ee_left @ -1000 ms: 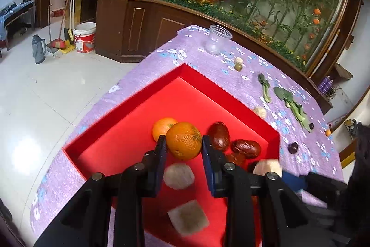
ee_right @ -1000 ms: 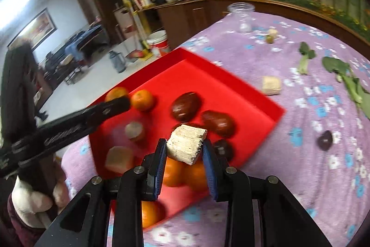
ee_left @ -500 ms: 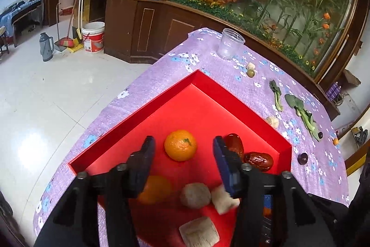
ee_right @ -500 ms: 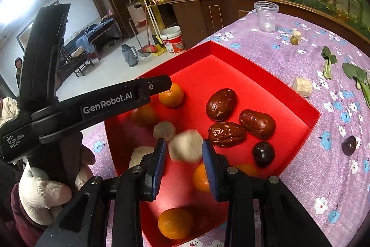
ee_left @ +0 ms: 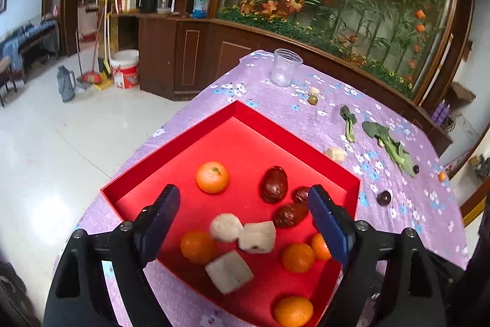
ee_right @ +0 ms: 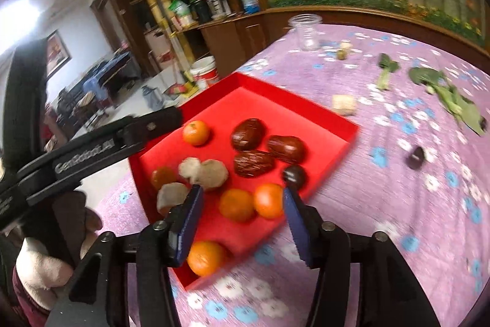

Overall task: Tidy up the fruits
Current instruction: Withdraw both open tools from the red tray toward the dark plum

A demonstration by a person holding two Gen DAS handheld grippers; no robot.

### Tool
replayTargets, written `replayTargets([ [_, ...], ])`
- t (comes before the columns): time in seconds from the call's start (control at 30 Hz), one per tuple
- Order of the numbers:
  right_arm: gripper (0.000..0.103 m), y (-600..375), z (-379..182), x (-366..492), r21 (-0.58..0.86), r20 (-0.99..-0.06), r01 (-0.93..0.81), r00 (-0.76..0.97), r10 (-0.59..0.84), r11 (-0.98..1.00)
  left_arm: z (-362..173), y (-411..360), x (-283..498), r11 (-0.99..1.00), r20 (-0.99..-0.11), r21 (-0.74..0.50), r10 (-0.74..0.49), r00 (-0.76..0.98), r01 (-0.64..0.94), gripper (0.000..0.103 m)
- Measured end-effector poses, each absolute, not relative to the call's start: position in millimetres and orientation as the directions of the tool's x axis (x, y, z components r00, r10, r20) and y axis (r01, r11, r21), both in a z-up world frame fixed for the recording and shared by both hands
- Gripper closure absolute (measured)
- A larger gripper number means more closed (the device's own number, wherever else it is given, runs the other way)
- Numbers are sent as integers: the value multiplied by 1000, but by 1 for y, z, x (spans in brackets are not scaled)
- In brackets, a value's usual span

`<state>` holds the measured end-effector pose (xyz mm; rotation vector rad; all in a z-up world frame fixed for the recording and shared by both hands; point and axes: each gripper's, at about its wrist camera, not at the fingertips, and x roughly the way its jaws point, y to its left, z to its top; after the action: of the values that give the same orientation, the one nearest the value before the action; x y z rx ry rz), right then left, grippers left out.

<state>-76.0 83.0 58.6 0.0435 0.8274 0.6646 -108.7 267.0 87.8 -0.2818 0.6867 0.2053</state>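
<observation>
- Hovering over a red tray [ee_left: 171, 153], left gripper [ee_left: 243, 222] has just been opening wide, empty
- Right gripper [ee_right: 242, 212] likewise, nothing between its jaws; oranges [ee_right: 237, 204] at 12 o'clock

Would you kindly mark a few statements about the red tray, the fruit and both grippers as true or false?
1. The left gripper is clamped on an orange. False: it is open with nothing between its pads, its jaws having just been opening.
2. Three dark red dates lie inside the red tray. True.
3. The clear jar stands inside the tray. False: it stands on the purple tablecloth beyond the tray.
4. Leafy greens lie on the tablecloth outside the tray. True.
5. The right gripper holds a pale chunk. False: it is open and holds nothing, having just been opening.
</observation>
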Motion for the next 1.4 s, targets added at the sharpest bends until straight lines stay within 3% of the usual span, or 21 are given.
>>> replayTargets([
  [0.17,40,49,57,-83,306,-664,-454,527,530,837,99,228,-120,966,-617,-50,169,769,-252,18],
  [0.43,39,16,56,-96,325,-656,-390,564,502,862,107,185,-131,977,-584,65,201,787,-201,18],
  [1.4,35,0,52,-113,308,-655,-367,587,475,878,96,163,-138,981,-612,97,191,767,-166,18],
])
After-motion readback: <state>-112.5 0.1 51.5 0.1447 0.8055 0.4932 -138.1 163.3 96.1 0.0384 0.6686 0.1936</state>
